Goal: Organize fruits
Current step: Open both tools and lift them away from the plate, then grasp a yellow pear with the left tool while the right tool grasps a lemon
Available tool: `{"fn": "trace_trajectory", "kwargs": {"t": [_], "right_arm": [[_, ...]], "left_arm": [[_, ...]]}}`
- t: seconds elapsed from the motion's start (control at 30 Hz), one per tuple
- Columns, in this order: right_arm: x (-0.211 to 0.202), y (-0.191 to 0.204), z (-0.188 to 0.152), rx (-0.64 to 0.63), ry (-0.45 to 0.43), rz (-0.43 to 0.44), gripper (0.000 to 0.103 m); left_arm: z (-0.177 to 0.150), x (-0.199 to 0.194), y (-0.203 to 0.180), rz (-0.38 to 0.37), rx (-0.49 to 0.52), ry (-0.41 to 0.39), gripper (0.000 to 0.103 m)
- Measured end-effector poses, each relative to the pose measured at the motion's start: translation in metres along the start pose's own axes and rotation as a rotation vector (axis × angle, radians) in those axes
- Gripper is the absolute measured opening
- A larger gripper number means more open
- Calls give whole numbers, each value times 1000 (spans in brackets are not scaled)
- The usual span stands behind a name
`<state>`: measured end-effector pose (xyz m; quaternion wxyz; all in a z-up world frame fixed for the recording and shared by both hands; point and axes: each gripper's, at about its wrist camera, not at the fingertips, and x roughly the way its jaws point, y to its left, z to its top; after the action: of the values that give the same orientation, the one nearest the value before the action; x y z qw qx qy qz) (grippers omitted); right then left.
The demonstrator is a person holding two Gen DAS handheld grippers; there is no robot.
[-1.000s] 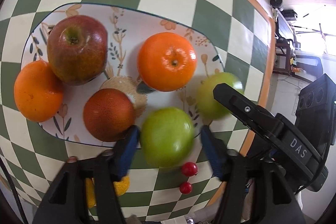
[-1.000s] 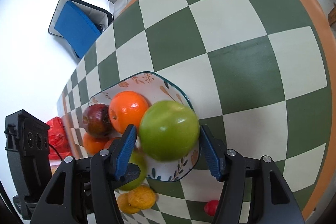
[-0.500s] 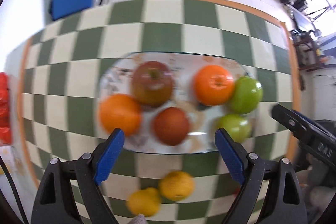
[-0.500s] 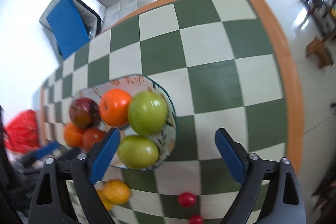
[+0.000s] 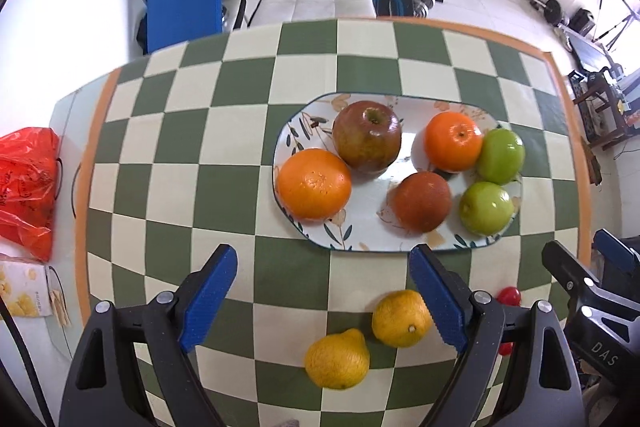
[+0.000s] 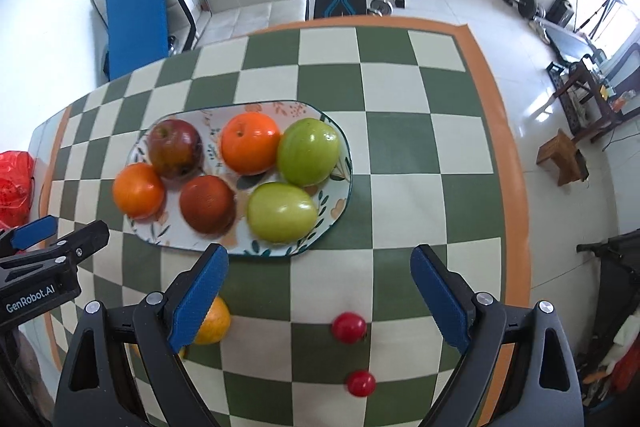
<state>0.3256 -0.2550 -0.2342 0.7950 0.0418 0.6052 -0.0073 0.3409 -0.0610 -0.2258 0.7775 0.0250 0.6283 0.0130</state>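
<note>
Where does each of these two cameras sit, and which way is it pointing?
Left wrist: on the left gripper, above the table's near-left, looking down at the plate and two lemons; open blue fingers show.
Right wrist: on the right gripper, further right, over two cherry tomatoes; open fingers show.
Shared: plate of fruit, and each other's gripper.

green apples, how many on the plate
2, both at the plate's right end: one green apple by the far rim beside an orange, the other nearer the grippers. None look hidden.
</note>
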Motion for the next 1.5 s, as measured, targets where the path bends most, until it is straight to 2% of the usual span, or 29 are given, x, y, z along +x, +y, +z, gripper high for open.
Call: {"fn": "trace_trajectory", "kwargs": {"t": [0.5, 0.67, 0.9, 1.27, 1.33, 1.37, 1.4, 1.5], "right_arm": [[-117, 5, -38, 3, -183, -23, 95], [-160, 7, -50, 3, -248, -18, 95], [-194, 11, -64, 9, -296, 0, 95], [-207, 8, -72, 41, -313, 23, 95], [-197, 7, -71, 45, -289, 33, 95], [-189, 7, -70, 48, -267, 51, 95], [-178, 7, -67, 54, -243, 75, 95], [-137, 9, -63, 64, -152, 158, 95]], "left_arm": [[-41, -103, -3, -61, 37, -209, 88], [-53, -131, 0, -87, 39, -250, 88], [-69, -158, 2, -91, 41, -296, 88], [-75, -169, 4, -94, 33, -316, 88], [-73, -163, 5, -89, 28, -297, 90], [-71, -157, 7, -84, 25, -279, 101], [-69, -150, 8, -65, 24, -270, 103], [-65, -121, 19, 1, 4, -220, 103]]}}
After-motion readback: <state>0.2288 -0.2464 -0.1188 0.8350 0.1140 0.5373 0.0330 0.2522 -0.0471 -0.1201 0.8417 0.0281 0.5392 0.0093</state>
